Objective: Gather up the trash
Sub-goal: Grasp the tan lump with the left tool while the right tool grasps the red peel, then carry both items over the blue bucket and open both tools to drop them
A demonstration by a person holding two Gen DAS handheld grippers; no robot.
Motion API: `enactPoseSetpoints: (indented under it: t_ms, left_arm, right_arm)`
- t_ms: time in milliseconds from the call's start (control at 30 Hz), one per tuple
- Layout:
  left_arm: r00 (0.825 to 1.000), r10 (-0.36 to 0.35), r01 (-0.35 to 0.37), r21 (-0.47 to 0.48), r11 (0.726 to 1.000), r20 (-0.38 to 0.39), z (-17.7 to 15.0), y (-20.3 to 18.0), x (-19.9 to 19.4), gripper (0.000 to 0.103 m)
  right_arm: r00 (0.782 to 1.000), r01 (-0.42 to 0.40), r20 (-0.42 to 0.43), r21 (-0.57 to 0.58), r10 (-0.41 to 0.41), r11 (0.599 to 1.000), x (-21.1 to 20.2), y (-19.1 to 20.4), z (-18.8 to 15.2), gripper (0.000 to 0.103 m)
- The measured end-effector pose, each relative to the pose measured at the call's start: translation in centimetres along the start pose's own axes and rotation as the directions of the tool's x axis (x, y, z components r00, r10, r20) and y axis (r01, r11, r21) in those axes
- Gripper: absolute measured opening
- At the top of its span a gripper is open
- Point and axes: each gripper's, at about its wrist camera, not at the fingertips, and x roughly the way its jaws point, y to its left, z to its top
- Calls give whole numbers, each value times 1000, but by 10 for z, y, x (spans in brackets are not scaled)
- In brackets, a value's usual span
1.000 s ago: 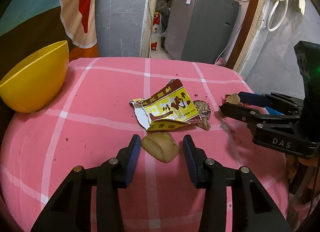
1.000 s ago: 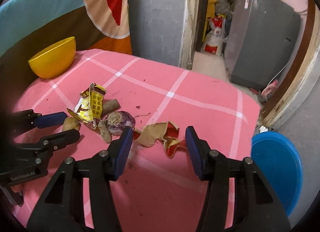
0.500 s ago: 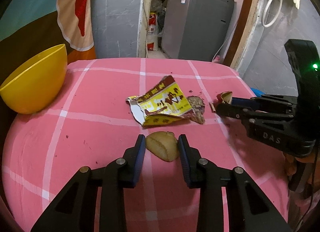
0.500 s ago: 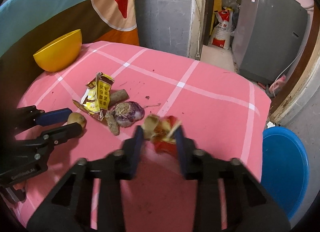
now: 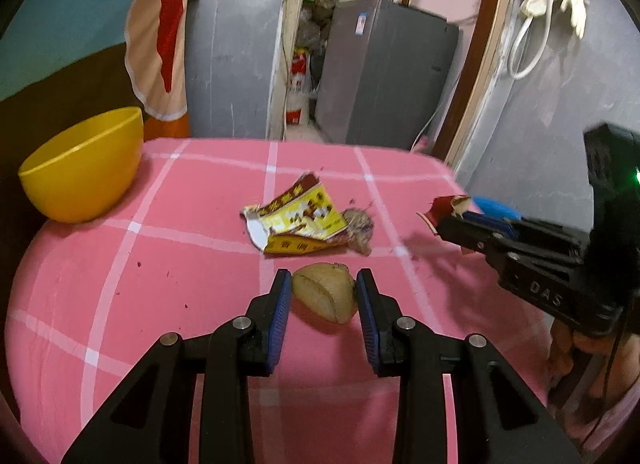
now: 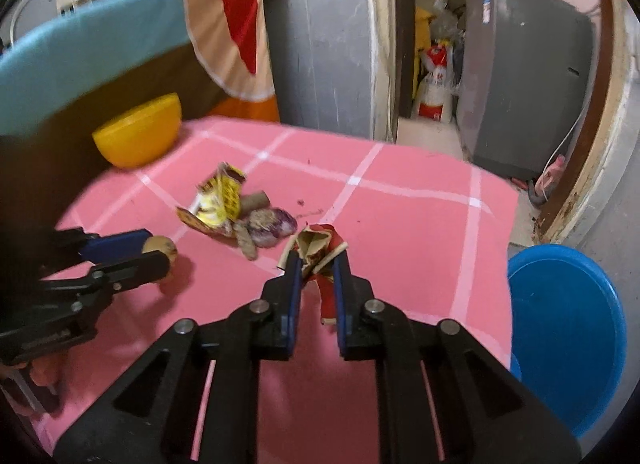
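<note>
A: Left wrist view, far left of frame: yellow bowl on the pink checked tabletop, nothing visible in it from this angle. Centre: yellow snack wrapper lying flat, a purple-brown vegetable scrap touching its right edge.

B: And the left claw?

A: Lower centre. Jaws narrow, bracketing the tan potato piece, pads touching or almost touching; it seems to be gripped. The piece looks to rest on the cloth.

B: Right side?

A: Right claw, centre of the right wrist view, clamped on a crumpled red-and-tan wrapper, which looks raised off the tabletop. Blue bin at the lower right edge, beside the tabletop.

B: Progress?

A: Early, by the look of it. Two items in hand, none seen deposited. The yellow wrapper, the scrap and a brown stub behind them are left to gather.
</note>
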Motion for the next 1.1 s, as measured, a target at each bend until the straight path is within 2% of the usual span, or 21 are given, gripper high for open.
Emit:
enactPoseSetpoints:
  t_ms: [100,200,333,500,667,833,967,1100]
  left_arm:
    - [998,-9,9,1,1000,62,4,-8,-12,28]
    - [991,-21,22,-5,1000,130,8,-17,-25,28]
    - [976,-41,43,-5,999,216,16,-31,-42,28]
    - [951,-66,65,13,998,303,25,-53,-59,28]
    - [921,-110,101,44,994,373,35,-86,-69,28]
    - [898,-167,138,101,985,406,40,-125,-67,28]
    - [890,-215,171,144,975,401,45,-158,-55,28]
    - [892,-251,201,169,965,376,49,-183,-38,29]
  right_arm:
    - [996,4,85,5,-5,1000,-21,2,-3,14]
    - [983,34,182,-11,-31,999,-48,7,-4,14]
    - [954,75,293,-19,-66,997,-85,10,-4,14]
    - [918,123,380,-2,-113,992,-117,8,-6,14]
    - [878,187,442,32,-182,982,-147,-3,-12,14]
    - [843,250,475,68,-252,966,-173,-20,-21,15]
    - [821,285,484,115,-304,952,-189,-43,-29,15]
    - [806,315,473,164,-355,935,-200,-69,-39,15]
